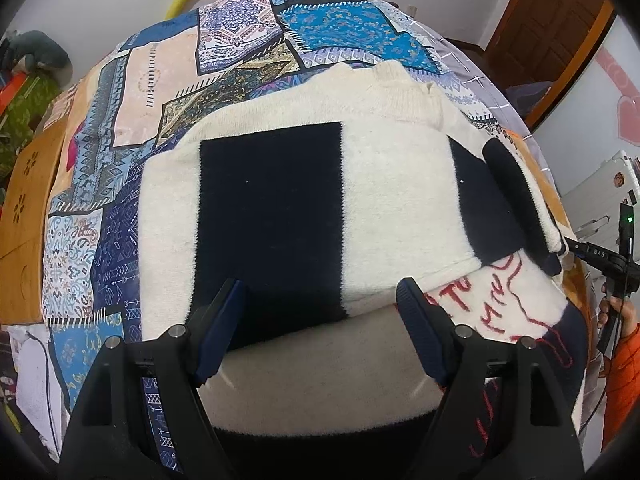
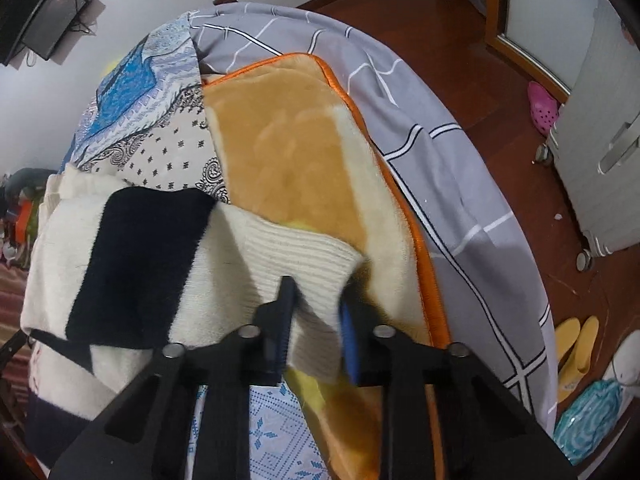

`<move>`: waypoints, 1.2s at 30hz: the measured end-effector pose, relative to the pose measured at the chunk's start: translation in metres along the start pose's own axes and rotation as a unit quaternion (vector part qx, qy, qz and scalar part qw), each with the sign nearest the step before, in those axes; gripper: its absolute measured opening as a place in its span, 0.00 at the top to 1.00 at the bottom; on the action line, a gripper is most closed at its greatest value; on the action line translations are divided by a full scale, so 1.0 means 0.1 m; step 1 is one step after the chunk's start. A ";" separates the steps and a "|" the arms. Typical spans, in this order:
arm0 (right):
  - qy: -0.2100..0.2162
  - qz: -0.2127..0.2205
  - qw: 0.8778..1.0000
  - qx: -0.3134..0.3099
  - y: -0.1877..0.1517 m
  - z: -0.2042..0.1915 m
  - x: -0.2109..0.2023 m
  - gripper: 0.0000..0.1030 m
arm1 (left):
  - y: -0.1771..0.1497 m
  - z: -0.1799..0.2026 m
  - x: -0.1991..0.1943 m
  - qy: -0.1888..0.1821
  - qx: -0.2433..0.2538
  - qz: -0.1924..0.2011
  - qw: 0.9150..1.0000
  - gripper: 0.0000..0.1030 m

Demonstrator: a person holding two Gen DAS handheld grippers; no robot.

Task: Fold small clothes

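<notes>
A small cream sweater (image 1: 384, 184) with big navy blocks and red stitched lettering lies on a patchwork bedspread (image 1: 160, 92). My left gripper (image 1: 320, 300) is open, its jaws wide apart over the sweater's near part, holding nothing. My right gripper (image 2: 316, 304) is shut on the ribbed cream cuff (image 2: 312, 268) of the sweater's sleeve, at the sweater's right edge over an orange plush blanket (image 2: 292, 152). The rest of the sweater (image 2: 132, 256) spreads to the left in the right wrist view. The right gripper's handle (image 1: 612, 256) shows at the far right of the left wrist view.
A grey checked sheet (image 2: 448, 160) hangs off the bed's right side. On the wooden floor stand a silver suitcase (image 2: 604, 152), a pink clog (image 2: 542, 108) and yellow slippers (image 2: 572, 348). A wooden board (image 1: 28, 184) lies left of the bed.
</notes>
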State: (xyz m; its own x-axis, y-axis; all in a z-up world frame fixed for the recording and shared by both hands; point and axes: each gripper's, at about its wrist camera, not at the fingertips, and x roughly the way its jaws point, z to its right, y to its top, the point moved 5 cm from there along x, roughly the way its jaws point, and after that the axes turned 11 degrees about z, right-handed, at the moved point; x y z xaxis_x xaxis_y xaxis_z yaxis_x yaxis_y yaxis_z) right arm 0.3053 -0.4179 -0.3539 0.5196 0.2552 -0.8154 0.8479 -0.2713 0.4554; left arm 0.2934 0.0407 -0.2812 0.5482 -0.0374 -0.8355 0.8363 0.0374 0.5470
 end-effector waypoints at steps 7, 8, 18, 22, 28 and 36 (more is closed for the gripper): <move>0.025 0.045 0.997 -0.057 0.14 -0.35 -0.32 0.91 | -0.02 -0.06 -0.01 -0.006 -0.011 0.002 1.000 0.25; 0.032 0.051 0.996 -0.063 0.16 -0.43 -0.37 0.91 | -0.02 -0.06 -0.03 -0.007 -0.013 0.003 1.000 0.25; 0.126 0.093 0.978 -0.137 0.36 -1.62 -0.86 0.94 | -0.06 -0.18 -0.20 -0.015 -0.028 0.018 0.999 0.25; 0.161 0.101 0.965 -0.179 0.36 -2.19 -0.95 0.94 | -0.09 -0.25 -0.28 -0.015 -0.032 0.023 0.999 0.25; 0.218 0.096 0.948 -0.213 0.26 -2.92 -0.96 0.94 | -0.13 -0.40 -0.39 -0.012 -0.045 0.033 0.998 0.25; 0.276 0.068 0.924 -0.254 -0.03 -3.78 -0.79 0.95 | -0.21 -0.62 -0.57 0.010 -0.037 0.049 0.998 0.25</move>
State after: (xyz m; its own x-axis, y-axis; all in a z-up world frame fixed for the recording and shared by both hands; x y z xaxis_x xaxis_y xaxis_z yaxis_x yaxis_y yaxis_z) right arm 0.3015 -0.0865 -0.1555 0.4797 0.7242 -0.4955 0.6386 0.0991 0.7632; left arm 0.2438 0.1039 -0.2482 0.6266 -0.0101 -0.7793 0.7749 0.1144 0.6216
